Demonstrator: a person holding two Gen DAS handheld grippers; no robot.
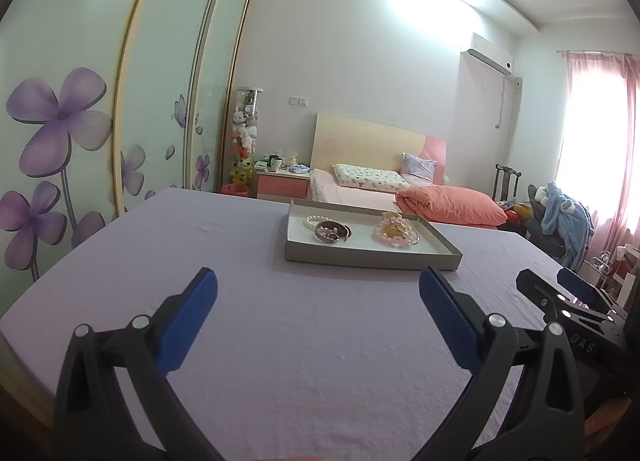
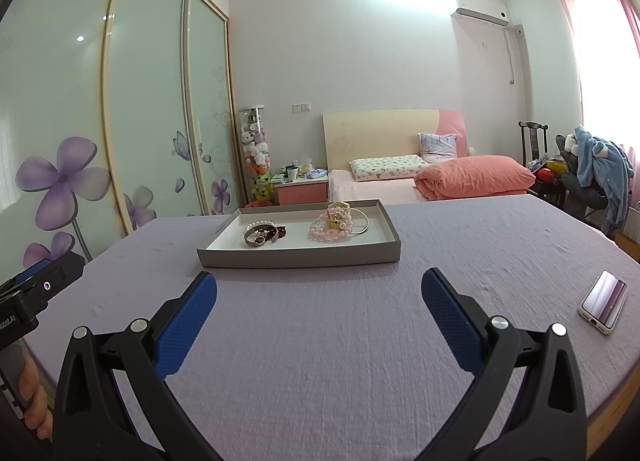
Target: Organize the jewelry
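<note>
At twelve o'clock on the lavender-covered table, the grey tray holds two jewelry clusters, fitting sorted or unsorted; left gripper and right gripper hover wide, empty.

Lilac bedspread covers the near surface; phone lies face up at its right edge. Behind: bed with orange duvet, patterned pillow, pink nightstand. Flower-print wardrobe doors on left, air conditioner high on wall, pink curtain at right.
</note>
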